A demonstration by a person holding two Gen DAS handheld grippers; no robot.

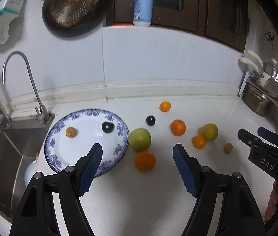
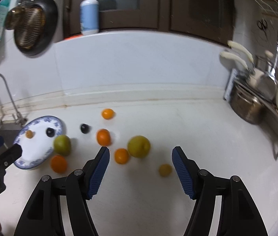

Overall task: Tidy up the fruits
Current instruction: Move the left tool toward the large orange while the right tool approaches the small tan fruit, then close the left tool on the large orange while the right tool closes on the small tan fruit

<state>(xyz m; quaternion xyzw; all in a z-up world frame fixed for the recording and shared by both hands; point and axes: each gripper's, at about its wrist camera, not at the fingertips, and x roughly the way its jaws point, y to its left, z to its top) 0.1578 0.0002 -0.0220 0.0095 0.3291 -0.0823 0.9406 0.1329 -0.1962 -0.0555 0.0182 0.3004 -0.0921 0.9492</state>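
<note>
We read very little here. In the left wrist view, the white letters "DAS" stand on the black plastic body of the right gripper (image 1: 256,132), which enters at the right edge of that view. In the right wrist view, pale lettering stands on the black plastic body of the left gripper (image 2: 1,147) at the left edge; it seems to end in "AI", but we cannot make out the rest. The white and pale blue pump bottle (image 1: 143,7) on the ledge at the back carries a printed label, and the teal and white cardboard box (image 1: 1,5) at the upper left carries print; both are too small to read.
</note>
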